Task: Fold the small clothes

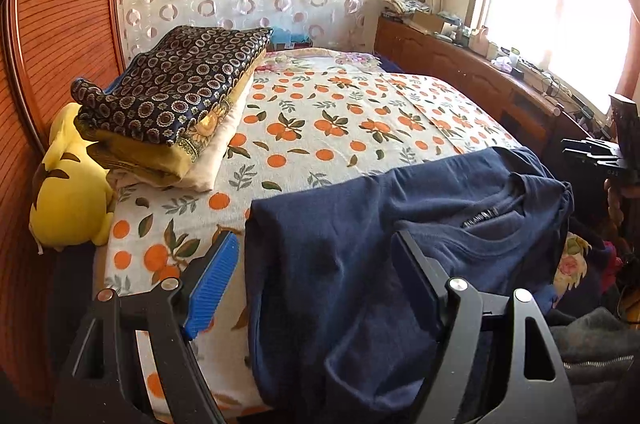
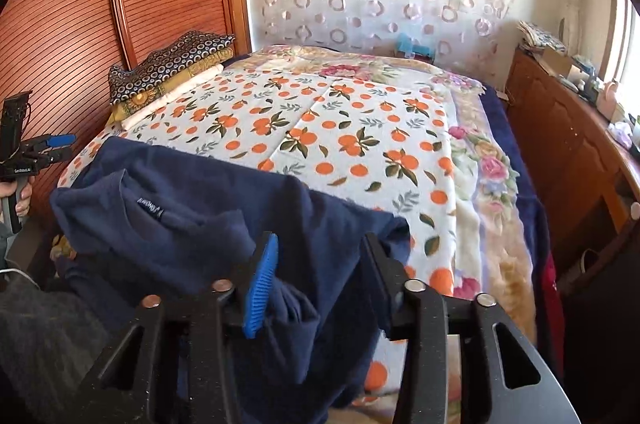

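A navy blue T-shirt (image 1: 360,244) lies spread on the near end of the bed, collar and label toward the right in the left wrist view. My left gripper (image 1: 316,264) is open, its jaws wide apart over the shirt's left part, and the blue pad (image 1: 212,284) is beside the shirt's edge. In the right wrist view the same shirt (image 2: 192,224) lies with its collar to the left. My right gripper (image 2: 320,272) is open above the shirt's right edge, with cloth between the jaws but not pinched. The left gripper (image 2: 48,147) also shows there at far left.
The bed has an orange-print blanket (image 1: 320,127). A stack of folded bedding (image 1: 172,95) and a yellow plush toy (image 1: 68,191) sit at the wooden headboard (image 1: 60,43). A cluttered wooden cabinet (image 1: 460,63) runs under the window. Dark clothes (image 1: 592,352) lie at the right.
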{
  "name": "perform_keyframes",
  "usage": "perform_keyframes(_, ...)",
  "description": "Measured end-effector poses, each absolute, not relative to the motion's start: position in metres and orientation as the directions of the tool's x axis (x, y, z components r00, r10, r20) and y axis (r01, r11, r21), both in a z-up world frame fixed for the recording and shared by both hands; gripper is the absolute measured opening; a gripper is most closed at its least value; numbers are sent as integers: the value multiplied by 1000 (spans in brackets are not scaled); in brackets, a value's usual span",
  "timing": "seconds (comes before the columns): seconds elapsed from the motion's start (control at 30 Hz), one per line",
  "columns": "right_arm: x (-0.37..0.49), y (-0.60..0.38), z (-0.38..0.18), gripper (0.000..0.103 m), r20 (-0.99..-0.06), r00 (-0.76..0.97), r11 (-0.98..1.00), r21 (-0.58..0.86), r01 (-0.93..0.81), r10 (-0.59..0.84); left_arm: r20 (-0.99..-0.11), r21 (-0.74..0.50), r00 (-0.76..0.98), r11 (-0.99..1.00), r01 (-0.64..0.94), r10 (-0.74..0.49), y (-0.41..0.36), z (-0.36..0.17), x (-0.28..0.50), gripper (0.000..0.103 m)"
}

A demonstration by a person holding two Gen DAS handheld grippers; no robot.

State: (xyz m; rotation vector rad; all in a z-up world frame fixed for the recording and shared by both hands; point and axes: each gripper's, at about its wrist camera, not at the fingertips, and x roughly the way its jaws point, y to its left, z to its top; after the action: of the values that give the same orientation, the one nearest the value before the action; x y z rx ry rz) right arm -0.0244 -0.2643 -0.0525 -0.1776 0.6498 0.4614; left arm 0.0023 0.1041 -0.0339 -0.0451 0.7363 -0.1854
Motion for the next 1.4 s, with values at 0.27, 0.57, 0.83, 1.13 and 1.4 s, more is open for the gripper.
perform_keyframes(0.27, 18, -255, -77, 69, -632, 720, 915, -41, -401, 287, -684, -93, 715, 989, 113, -146, 109, -46, 39, 79)
perform_keyframes(0.57, 60, -256, -107, 70, -713, 652, 935, 14, -355, 258, -732, -85, 672, 993, 76, -114, 115, -72, 67, 79)
perform_keyframes(0.83, 80, -261, -108, 70, -722, 631, 931, 47, -362, 282, -758, -91, 643, 993, 69, -114, 118, -85, 71, 79)
perform_keyframes(1.13, 74, -262, -113, 70, -712, 623, 919, 80, -386, 324, -748, -140, 643, 986, 86, -162, 123, -88, 69, 66)
perform_keyframes(1.4, 71, -261, -114, 64, -716, 628, 923, 58, -381, 304, -746, -147, 644, 985, 92, -172, 121, -88, 69, 56)
